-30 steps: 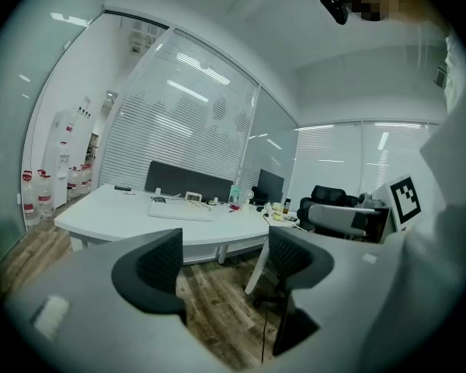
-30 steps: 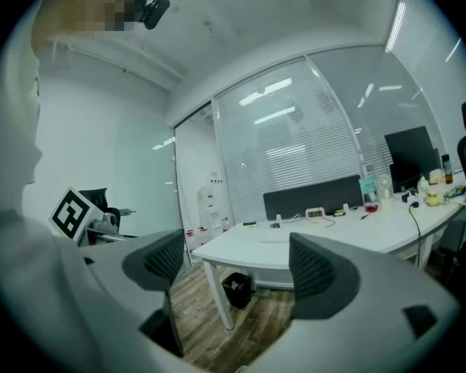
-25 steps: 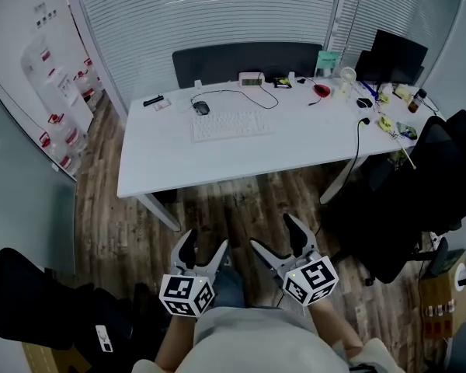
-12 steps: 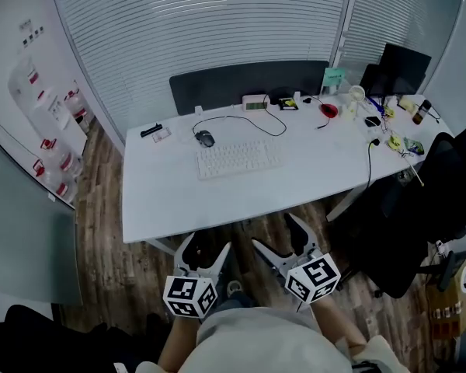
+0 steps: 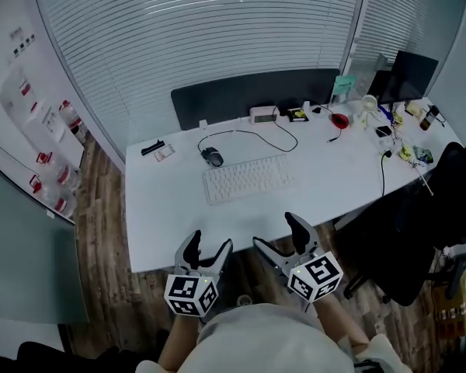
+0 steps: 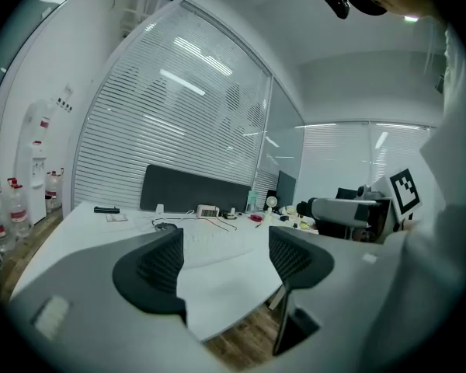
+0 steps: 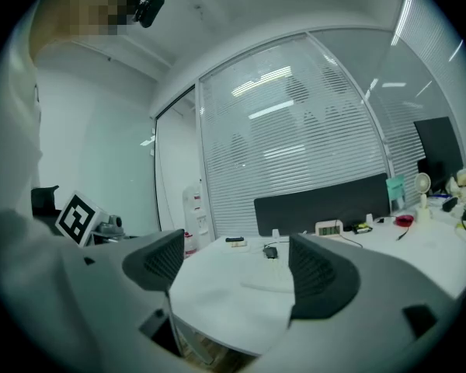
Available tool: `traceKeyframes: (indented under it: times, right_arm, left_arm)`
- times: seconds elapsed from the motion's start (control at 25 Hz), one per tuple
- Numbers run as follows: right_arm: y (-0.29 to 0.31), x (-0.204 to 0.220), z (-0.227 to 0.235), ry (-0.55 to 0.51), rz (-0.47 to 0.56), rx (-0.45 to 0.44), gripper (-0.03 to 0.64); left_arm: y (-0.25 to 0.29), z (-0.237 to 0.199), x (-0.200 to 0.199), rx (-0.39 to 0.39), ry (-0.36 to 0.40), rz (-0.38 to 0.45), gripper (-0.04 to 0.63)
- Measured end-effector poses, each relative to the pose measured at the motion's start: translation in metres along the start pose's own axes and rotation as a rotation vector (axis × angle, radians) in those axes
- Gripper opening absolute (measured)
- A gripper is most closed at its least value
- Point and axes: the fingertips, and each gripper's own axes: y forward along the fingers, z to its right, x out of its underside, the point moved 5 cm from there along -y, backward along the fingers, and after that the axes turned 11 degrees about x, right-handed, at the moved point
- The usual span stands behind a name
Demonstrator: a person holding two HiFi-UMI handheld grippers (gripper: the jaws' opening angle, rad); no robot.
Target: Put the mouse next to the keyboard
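Note:
A dark wired mouse (image 5: 213, 157) lies on the white desk (image 5: 163, 208), just behind the left end of a white keyboard (image 5: 245, 178); its cable loops back toward the desk's rear. In the right gripper view the mouse (image 7: 272, 252) shows small and far, with the keyboard (image 7: 268, 284) in front of it. The left gripper (image 5: 206, 248) and right gripper (image 5: 278, 235) are both open and empty, held side by side at the desk's near edge, well short of the mouse. The left gripper view shows the mouse (image 6: 168, 225) far off between the open jaws.
A black pen-like item (image 5: 152, 147) and a card lie at the desk's back left. A small clock (image 5: 262, 114), red object (image 5: 340, 120), monitor (image 5: 413, 74) and clutter fill the back right. Dark office chairs (image 5: 431, 231) stand at the right. Water bottles (image 5: 68, 119) line the left wall.
The view and both grippers have come closer to the desk; the grippers now reach its near edge. Both stay open and empty. Mouse and keyboard have not moved.

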Motion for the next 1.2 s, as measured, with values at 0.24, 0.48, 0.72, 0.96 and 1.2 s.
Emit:
traceKeyframes:
  times: [0.24,0.48,0.72,0.96,1.2]
  right_arm:
    - [0.036,0.0,0.004,-0.006,-0.01,-0.002,0.396]
    - [0.06,0.004,0.016,-0.003,-0.038,0.011,0.396]
    - [0.089,0.01,0.031,-0.006,-0.06,0.003,0.396]
    - [0.121,0.01,0.057,-0.022,-0.081,-0.023,0.396]
    - [0.153,0.007,0.087,-0.037,-0.1,-0.06,0.396]
  left_arm:
    - [0.017,-0.031,-0.001,0.001,-0.015,-0.022,0.331]
    - [0.035,-0.048,-0.002,-0.005,-0.022,-0.045,0.331]
    - [0.069,-0.074,0.004,-0.036,-0.044,-0.07,0.331]
    - [0.118,-0.113,0.002,-0.094,-0.079,-0.067,0.331]
    - [0.174,-0.156,0.0,-0.176,-0.115,-0.086,0.331]
